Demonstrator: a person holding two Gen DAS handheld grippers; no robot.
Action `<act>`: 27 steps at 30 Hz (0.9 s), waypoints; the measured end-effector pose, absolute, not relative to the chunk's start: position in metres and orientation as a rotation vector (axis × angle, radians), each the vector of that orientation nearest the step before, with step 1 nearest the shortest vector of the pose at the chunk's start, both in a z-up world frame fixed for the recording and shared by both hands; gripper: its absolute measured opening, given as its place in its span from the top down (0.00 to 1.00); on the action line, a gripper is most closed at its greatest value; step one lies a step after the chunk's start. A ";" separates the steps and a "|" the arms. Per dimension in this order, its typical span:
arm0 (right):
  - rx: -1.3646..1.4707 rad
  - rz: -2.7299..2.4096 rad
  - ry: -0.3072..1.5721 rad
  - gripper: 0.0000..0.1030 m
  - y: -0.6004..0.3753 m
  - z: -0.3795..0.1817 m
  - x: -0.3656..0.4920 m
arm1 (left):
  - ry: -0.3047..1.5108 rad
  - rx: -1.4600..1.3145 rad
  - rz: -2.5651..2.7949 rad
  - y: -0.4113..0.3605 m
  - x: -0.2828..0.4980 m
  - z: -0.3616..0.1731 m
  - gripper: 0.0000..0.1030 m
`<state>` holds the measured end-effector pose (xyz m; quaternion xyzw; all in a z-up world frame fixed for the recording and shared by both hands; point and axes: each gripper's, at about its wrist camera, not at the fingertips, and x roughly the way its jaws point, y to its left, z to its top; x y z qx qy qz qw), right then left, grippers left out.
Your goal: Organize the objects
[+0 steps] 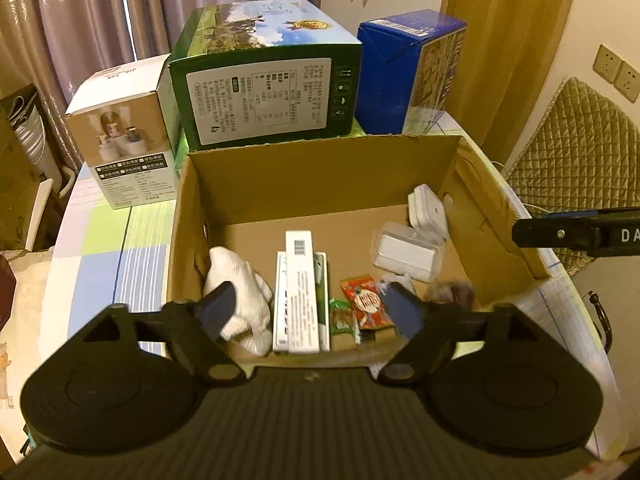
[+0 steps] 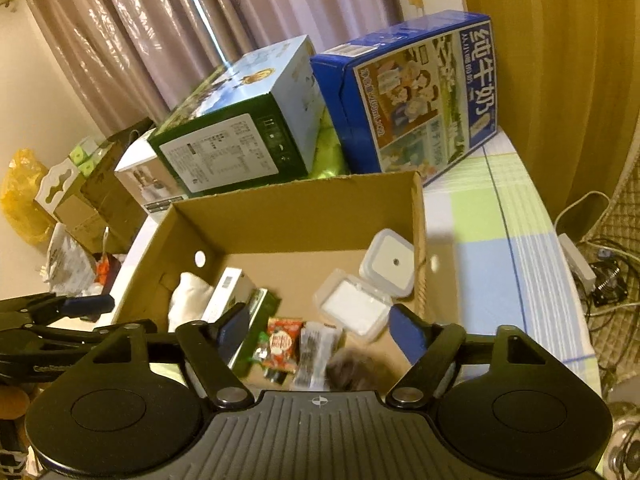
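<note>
Draped curtains behind; checked tablecloth (image 1: 120,264) underneath. Sat on it: open cardboard box (image 1: 320,176), corrugated, apparently the collecting bin. Held inside: soft white cloth (image 1: 240,280), rigid long white carton (image 1: 302,284), crinkly snack packets (image 1: 366,304), clear plastic cases (image 1: 408,256). Hovered above, both spread wide and empty: left gripper (image 1: 312,308), right gripper (image 2: 320,330).

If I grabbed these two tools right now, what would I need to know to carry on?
Left hand-held gripper: open, empty, hovering over the cardboard box.
Right hand-held gripper: open, empty, also over the box.
Already inside: white cloth, long white packs, snack packets, two white plastic cases.
Left: unclear; three printed cartons stand behind the box.
</note>
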<state>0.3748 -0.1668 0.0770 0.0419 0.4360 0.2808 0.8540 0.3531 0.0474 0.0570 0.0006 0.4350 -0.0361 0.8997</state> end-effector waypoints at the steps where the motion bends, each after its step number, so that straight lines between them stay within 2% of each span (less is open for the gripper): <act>1: 0.087 0.593 0.912 0.23 -0.169 0.080 0.368 | 0.897 -0.005 -0.077 0.047 0.347 0.060 0.17; 5: 0.073 0.593 0.896 0.12 -0.178 0.089 0.339 | 0.865 -0.037 -0.063 0.045 0.322 0.073 0.08; 8: 0.062 0.583 0.887 0.08 -0.184 0.096 0.317 | 0.862 -0.057 -0.061 0.042 0.300 0.083 0.01; 15: -0.009 0.567 0.883 0.02 -0.198 0.116 0.273 | 0.825 -0.062 -0.049 0.035 0.247 0.102 0.01; 27: 0.020 0.534 0.849 0.02 -0.231 0.127 0.185 | 0.789 -0.121 -0.008 0.030 0.145 0.119 0.01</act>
